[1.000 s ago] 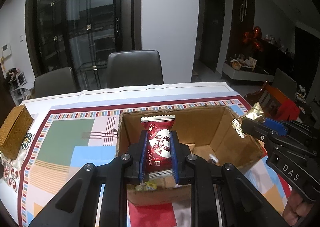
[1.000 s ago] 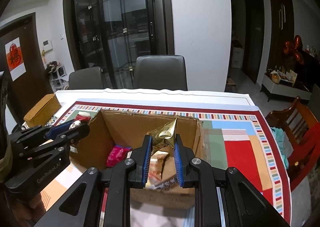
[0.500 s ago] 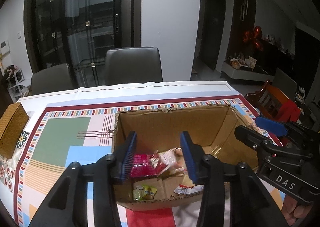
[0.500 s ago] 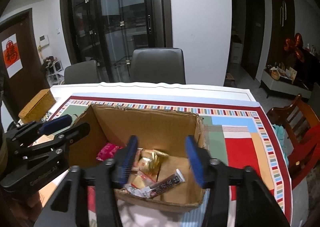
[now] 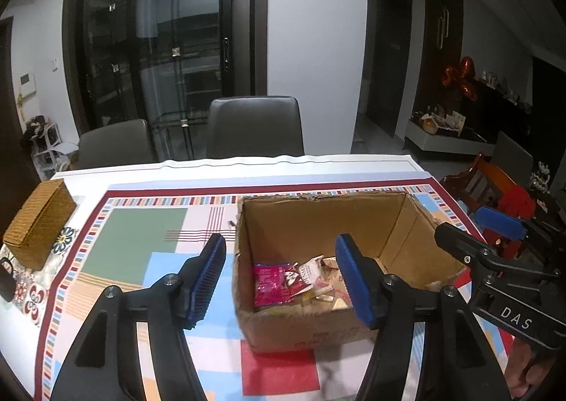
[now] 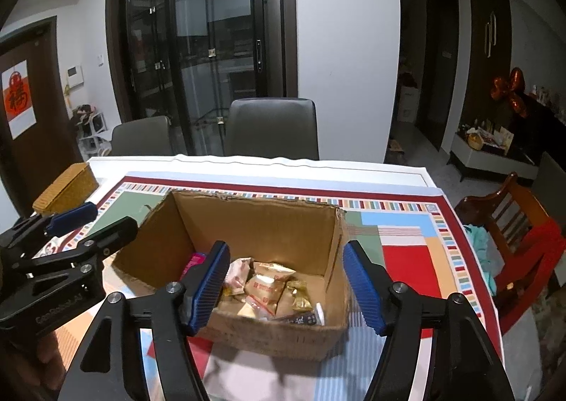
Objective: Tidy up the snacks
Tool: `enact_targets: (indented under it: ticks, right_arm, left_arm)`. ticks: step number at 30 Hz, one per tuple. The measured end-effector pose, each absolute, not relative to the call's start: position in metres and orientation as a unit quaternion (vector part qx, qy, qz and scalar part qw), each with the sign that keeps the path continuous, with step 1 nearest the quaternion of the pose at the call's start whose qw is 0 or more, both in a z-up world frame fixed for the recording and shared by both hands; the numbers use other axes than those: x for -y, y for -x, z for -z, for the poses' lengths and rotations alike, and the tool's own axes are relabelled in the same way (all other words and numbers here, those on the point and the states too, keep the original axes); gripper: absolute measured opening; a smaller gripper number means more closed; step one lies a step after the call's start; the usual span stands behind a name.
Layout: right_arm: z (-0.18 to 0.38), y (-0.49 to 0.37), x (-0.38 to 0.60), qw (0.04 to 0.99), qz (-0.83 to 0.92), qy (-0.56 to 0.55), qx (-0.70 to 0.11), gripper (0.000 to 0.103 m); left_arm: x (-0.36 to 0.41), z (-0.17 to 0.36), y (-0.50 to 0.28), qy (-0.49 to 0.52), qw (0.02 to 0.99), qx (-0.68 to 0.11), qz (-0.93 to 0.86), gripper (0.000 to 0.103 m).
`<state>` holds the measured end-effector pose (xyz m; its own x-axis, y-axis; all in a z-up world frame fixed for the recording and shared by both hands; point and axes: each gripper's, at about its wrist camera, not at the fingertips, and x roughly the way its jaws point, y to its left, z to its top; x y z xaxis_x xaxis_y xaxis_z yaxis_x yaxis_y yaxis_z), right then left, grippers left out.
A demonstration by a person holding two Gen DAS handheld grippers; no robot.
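Left wrist view shows the left tool point(image 5: 281, 280) with its blue-padded jaws apart and opening, nothing gripped between them; one finger sits over the patterned tablecloth point(image 5: 138, 245), the other over the open cardboard box point(image 5: 318, 224). Inside the box, on its floor, lies a magenta snack packet point(image 5: 270, 284) beside a red-and-white packet point(image 5: 300, 279) and other wrappers. The right tool point(image 5: 495, 245) reaches in from the right edge near the box's far corner. A woven box point(image 5: 39, 222) rests at the tabletop's left edge, well apart

In the right wrist view, the right tool point(image 6: 284, 286) is likewise spread and opening, empty, poised above the near wall of the box. Gold snack packets point(image 6: 269, 289) lie heaped inside. Two grey chairs point(image 6: 272, 128) stand behind the tabletop
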<state>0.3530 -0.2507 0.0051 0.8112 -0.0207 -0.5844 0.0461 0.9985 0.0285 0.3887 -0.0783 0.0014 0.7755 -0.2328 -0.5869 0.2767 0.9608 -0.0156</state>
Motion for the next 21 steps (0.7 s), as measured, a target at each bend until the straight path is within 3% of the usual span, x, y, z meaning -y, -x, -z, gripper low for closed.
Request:
enact_targets:
  ticks: [6,21]
  right_arm:
    - [-0.013,-0.328,0.245,0.953,0.019,-0.021,-0.300,0.073]
    - [-0.017,-0.263,0.230,0.956,0.026,-0.020,-0.292,0.073]
  left_arm:
    - [0.073,-0.010,-0.365,-0.036,0.945,-0.301,0.127,0.065]
    - [0.050,-0.009,-0.296,-0.033,0.946,-0.304,0.105,0.068]
